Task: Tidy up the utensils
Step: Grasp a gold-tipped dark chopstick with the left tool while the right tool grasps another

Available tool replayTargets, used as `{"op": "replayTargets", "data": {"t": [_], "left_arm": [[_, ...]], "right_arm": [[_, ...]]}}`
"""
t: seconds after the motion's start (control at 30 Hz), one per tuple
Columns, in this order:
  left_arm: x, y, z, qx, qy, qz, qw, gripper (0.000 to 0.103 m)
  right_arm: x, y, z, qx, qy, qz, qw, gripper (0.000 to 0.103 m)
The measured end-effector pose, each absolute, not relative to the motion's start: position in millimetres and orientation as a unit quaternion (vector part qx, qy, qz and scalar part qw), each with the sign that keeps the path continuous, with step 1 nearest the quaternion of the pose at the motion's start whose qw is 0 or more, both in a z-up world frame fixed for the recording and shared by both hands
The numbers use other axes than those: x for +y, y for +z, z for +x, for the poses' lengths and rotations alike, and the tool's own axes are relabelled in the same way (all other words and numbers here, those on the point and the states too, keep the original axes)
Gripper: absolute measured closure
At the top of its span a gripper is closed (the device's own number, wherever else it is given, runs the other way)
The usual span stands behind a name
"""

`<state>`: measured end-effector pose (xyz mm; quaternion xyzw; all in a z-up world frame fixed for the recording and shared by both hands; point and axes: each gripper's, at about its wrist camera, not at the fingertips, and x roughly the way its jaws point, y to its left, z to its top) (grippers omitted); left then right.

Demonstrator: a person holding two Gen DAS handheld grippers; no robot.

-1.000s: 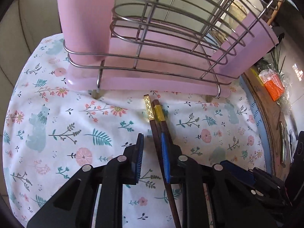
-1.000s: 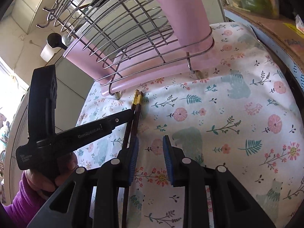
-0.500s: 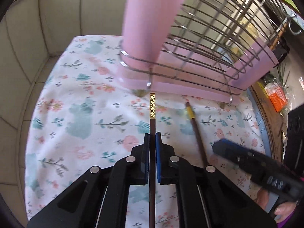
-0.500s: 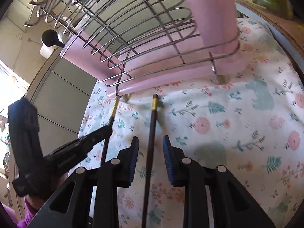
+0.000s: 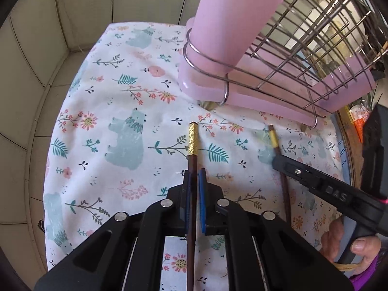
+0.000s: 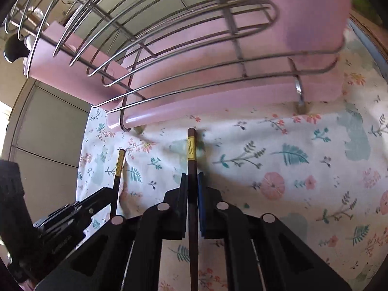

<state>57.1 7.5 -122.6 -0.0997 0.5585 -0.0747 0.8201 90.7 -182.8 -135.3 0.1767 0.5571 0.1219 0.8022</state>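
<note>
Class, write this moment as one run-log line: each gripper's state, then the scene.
left gripper: shut on gold-scale chopstick | right gripper: shut on yellow-band chopstick | pink wire rack ahead on floral cloth

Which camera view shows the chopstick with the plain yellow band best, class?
The right wrist view: the yellow-banded chopstick runs straight up the centre, clamped between the right gripper jaws, its band and tip sharp. The left wrist view shows it only off to the side, partly covered by that gripper.
</note>
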Motion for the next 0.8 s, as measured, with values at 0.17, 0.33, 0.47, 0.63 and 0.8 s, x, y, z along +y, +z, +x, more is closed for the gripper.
{"op": "replayTargets", "data": {"t": [0.17, 0.33, 0.47, 0.63, 0.8], "left_arm": [[6, -121, 64, 0.576, -0.082, -0.082, 0.809, 0.097], [0, -125, 75, 0.596, -0.075, -0.049, 0.798, 0.097], [0, -133, 86, 0.617, -0.074, -0.052, 0.782, 0.097], [4, -136, 98, 0.628, -0.078, -0.063, 0.772, 0.097], [12, -136, 108, 0.642, -0.083, -0.075, 0.759, 0.097]], "right_arm": [[-216, -131, 79, 0.556, 0.100, 0.181, 0.805, 0.096], [-231, -141, 85, 0.575, 0.088, 0.188, 0.791, 0.095], [-229, -139, 93, 0.587, 0.096, 0.165, 0.787, 0.093], [-233, -143, 102, 0.598, 0.110, 0.186, 0.772, 0.083], [-247, -147, 110, 0.613, 0.117, 0.227, 0.748, 0.082]]}}
